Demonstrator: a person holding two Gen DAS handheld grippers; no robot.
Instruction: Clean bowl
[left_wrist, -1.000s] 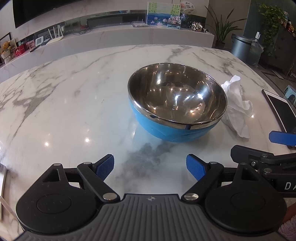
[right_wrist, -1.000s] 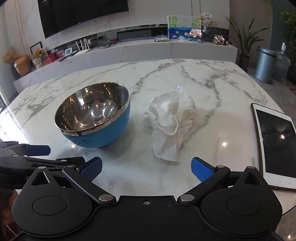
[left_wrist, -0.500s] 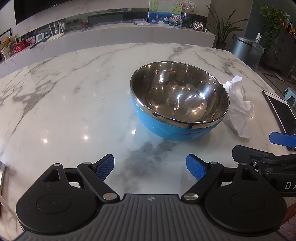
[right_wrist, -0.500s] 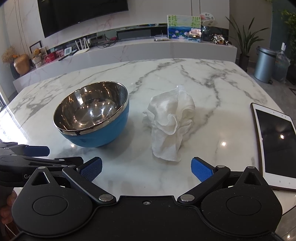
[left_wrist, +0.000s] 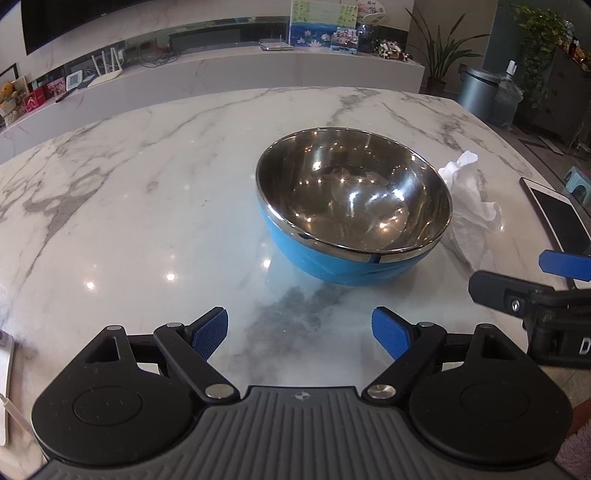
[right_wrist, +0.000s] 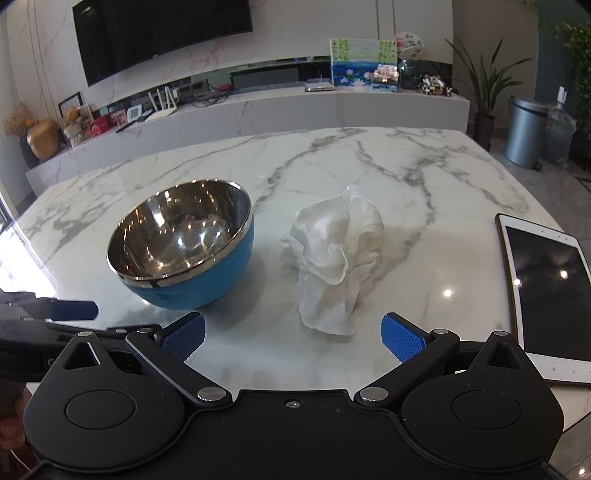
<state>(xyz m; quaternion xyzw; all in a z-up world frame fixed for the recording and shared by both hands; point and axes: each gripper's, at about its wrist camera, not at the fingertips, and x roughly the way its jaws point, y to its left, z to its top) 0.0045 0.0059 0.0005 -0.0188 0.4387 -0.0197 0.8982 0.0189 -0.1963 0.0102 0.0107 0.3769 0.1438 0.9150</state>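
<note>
A blue bowl (left_wrist: 354, 206) with a shiny steel inside stands upright on the marble table (left_wrist: 147, 192); the right wrist view has the same bowl (right_wrist: 181, 247) at centre left. A crumpled white cloth (right_wrist: 332, 258) lies just right of it, and the cloth (left_wrist: 469, 210) peeks out behind the bowl in the left wrist view. My left gripper (left_wrist: 299, 334) is open, low over the table, short of the bowl. My right gripper (right_wrist: 293, 336) is open too, with the cloth's near corner just ahead of its fingers.
A white tablet (right_wrist: 546, 288) with a dark screen lies at the table's right edge. A long marble counter (right_wrist: 258, 110) with small items runs behind the table. A metal bin (right_wrist: 524, 133) and a plant (right_wrist: 484, 85) stand on the floor to the far right.
Both views shift slightly: the left gripper has drifted leftward and closer, so the bowl sits further right. The right gripper has barely moved. Bowl and cloth lie where they were.
</note>
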